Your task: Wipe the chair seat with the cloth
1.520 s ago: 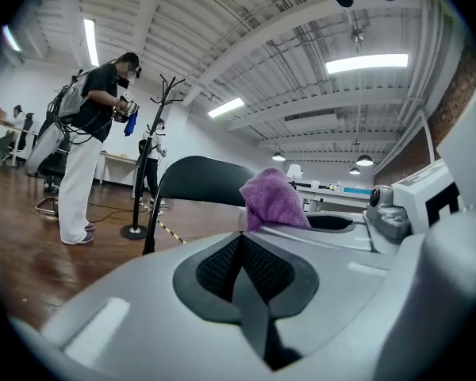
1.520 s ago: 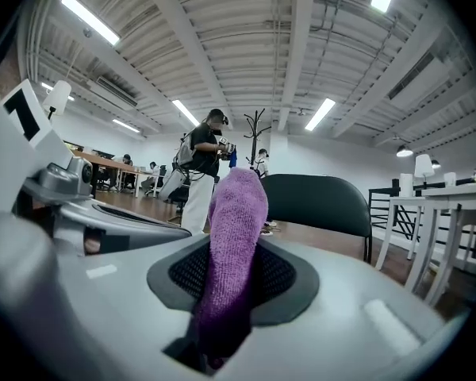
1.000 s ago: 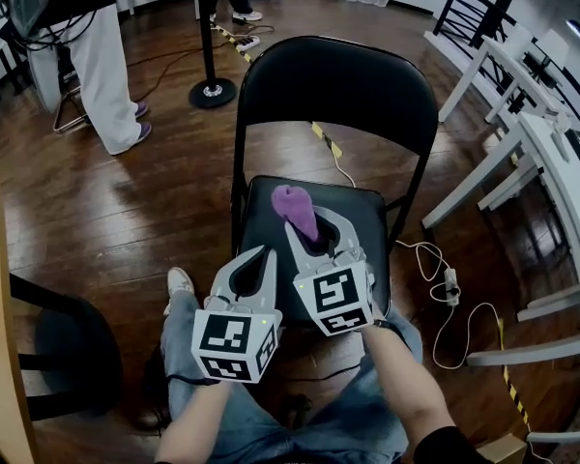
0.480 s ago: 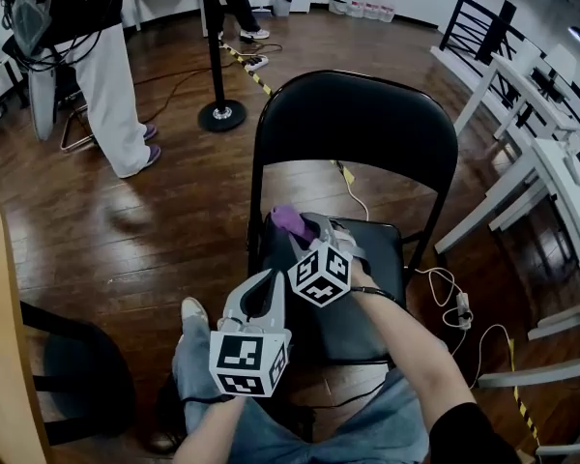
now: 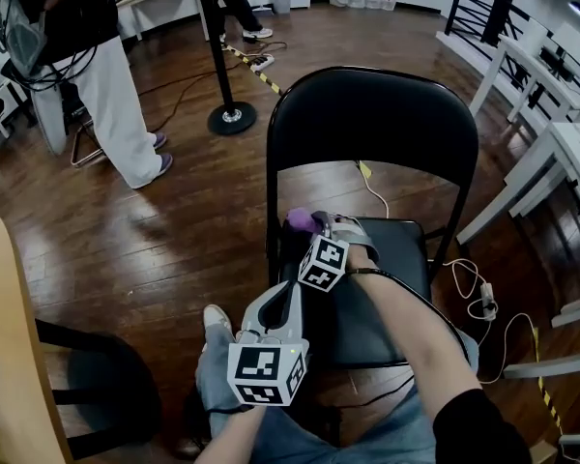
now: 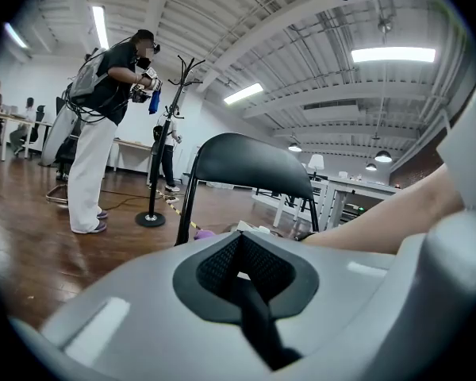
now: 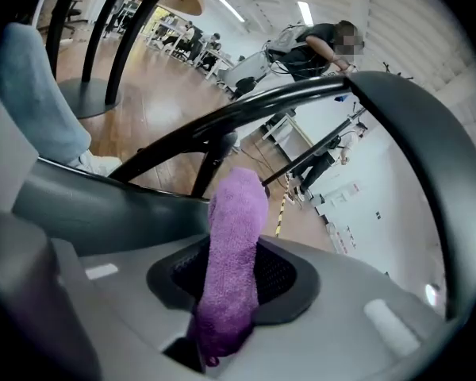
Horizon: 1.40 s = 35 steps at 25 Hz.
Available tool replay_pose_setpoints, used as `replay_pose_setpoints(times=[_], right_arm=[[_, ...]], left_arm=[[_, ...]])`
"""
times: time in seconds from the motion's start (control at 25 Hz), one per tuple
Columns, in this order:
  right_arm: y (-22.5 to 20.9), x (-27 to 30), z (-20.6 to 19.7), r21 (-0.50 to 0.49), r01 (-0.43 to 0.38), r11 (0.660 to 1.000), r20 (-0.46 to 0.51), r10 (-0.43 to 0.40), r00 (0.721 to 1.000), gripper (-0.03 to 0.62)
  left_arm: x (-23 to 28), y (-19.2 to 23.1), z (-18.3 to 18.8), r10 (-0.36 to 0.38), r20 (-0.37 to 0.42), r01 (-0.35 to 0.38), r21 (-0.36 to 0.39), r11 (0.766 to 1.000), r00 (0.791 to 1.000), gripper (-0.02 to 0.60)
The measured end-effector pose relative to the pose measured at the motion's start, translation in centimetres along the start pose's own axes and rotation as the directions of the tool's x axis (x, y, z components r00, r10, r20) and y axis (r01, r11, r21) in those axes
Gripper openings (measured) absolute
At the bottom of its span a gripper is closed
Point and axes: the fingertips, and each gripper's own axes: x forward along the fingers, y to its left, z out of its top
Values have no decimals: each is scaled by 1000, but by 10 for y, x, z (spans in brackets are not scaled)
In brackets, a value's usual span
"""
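Head view: right gripper (image 5: pixel 319 224) jaws clamp cloth (image 5: pixel 299 219) at chair seat (image 5: pixel 398 259) edge, backrest (image 5: pixel 372 114) just behind; left gripper (image 5: pixel 291 288) jaws together.

Looks like an open-plan office or lab hall. Shown by white-framed desks (image 5: pixel 561 153) lining a dark wooden plank floor (image 5: pixel 174 230), a bare white ribbed ceiling (image 6: pixel 301 22) with long strip lights (image 6: pixel 393 54), a white power strip (image 5: pixel 484 296) on loose cable, a black pole stand on a round base (image 5: pixel 231 116), and a black metal folding chair (image 5: pixel 367 114).
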Motion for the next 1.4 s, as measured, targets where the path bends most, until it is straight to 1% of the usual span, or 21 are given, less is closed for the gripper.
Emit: replay_pose_setpoints(times=[0.16, 0.28, 0.4, 0.56, 0.68, 0.88, 1.0, 1.24, 1.4], right_arm=[[10, -3, 1, -13, -18, 1000, -11, 18, 1000, 109], [17, -13, 1, -21, -29, 999, -9, 29, 1000, 110], [26, -33, 3, -25, -34, 999, 10, 34, 999, 110], [44, -63, 8, -12, -56, 998, 49, 57, 997, 110], [62, -86, 14, -13, -73, 997, 77, 74, 994, 109], [94, -118, 11, 1, -106, 994, 98, 106, 990, 110], [113, -136, 11, 15, -120, 993, 113, 118, 987, 110], [152, -172, 16, 16, -148, 989, 156, 143, 977, 110], [184, -194, 18, 20, -195, 981, 180, 188, 966, 110]], left_arm=[[-3, -2, -3, 6, -3, -6, 3, 1000, 1000, 3], [-8, -3, 1, -2, 19, 2, -2, 1000, 1000, 3], [-13, -5, 2, -1, 35, 1, -15, 1000, 999, 3], [-20, -13, 4, -10, 62, 10, -4, 1000, 998, 3], [-28, -17, 0, -21, 71, 20, 8, 1000, 997, 3], [-44, -18, -9, 15, 66, -17, 18, 1000, 998, 3], [-53, -20, -9, 21, 66, -23, 33, 999, 998, 3], [-70, -21, -12, 39, 72, -41, 36, 999, 997, 3], [-79, -19, -10, 45, 81, -48, 36, 998, 996, 3]])
